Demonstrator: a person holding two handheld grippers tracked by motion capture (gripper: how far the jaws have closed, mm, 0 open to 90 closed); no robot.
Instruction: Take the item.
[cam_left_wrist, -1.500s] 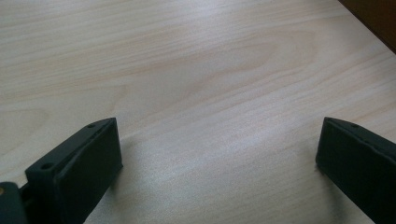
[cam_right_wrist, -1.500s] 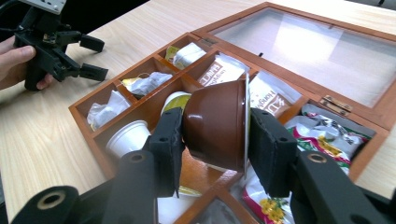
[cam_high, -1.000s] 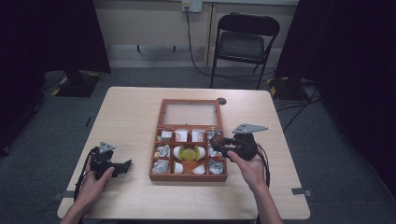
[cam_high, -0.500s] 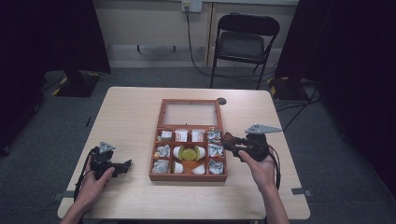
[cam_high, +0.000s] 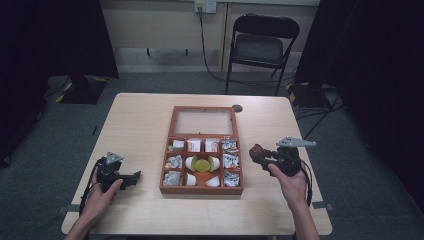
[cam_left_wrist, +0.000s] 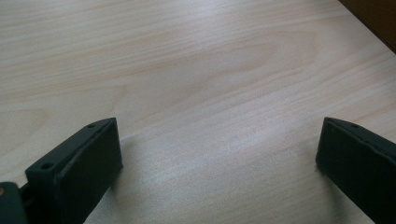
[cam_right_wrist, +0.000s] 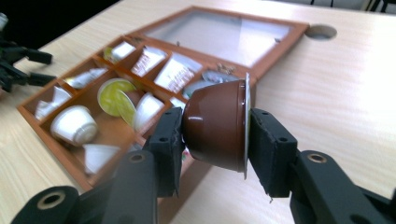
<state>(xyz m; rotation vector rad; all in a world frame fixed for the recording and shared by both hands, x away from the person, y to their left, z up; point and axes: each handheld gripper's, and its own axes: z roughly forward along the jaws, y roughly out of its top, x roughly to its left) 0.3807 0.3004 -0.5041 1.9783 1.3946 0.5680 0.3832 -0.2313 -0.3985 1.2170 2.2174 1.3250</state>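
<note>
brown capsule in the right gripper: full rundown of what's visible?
The brown coffee capsule is a glossy, tapered plastic-looking cup with a thin silvery rim at its wide end. It lies on its side, clamped between the right gripper jaws, one pad on its base, one on its lid. It is held above the table, right of the wooden box.

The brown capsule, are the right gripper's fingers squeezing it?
Touching. The right gripper view shows both fingers pressed against the brown capsule, base and foil lid, with no gap.
</note>
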